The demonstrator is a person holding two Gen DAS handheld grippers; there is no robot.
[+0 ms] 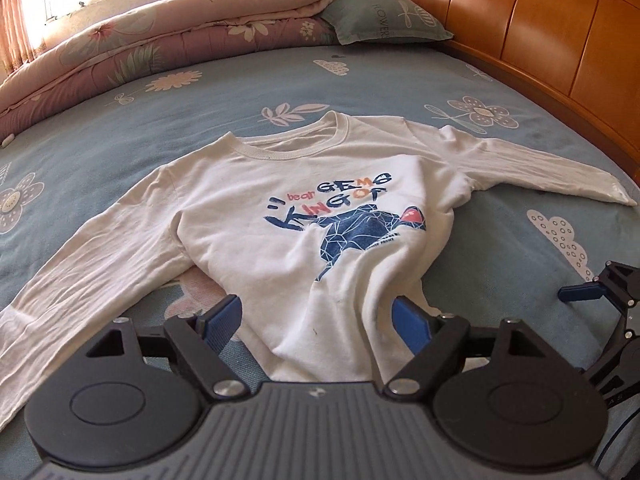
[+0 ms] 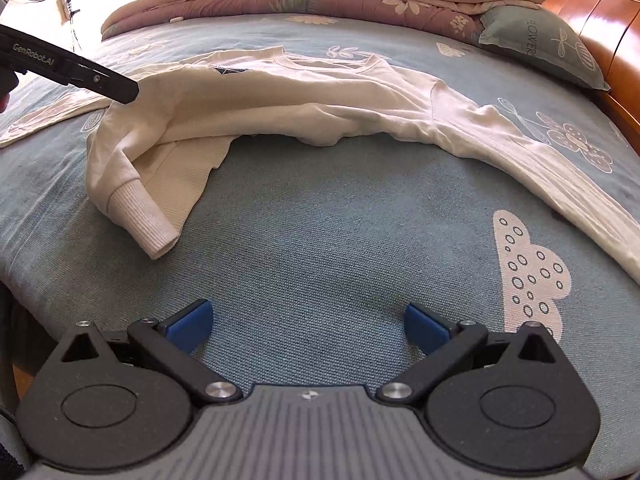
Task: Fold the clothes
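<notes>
A cream-white long-sleeved cotton sweatshirt (image 1: 304, 216) lies face up on the blue floral bedsheet (image 1: 240, 76) of the bed, collar toward the far side and hem toward the near side. Both sleeves spread out to left and right. Its lower right corner is rumpled and folded over, so the ribbed hem (image 2: 156, 232) curls up there. The chest carries a dark blue faceted bear print with orange touches, and the words "bear GEMS KING OF" in blue and orange letters.

The left tool (image 1: 318, 320) hangs over the near hem with its blue pads wide apart; cloth shows between them, but the pads do not press on it. The right tool (image 2: 308, 326) is just as wide open above bare sheet, near the shirt's right side, holding nothing. In the right wrist view the left tool's black arm reads "GenRobot.AI".

At the far side lies a folded pink floral quilt (image 1: 160, 36), and beside it on the right a grey-green pillow (image 1: 384, 12) printed "FLOWERS". An orange-brown wooden headboard (image 1: 540, 28) runs along the right.
</notes>
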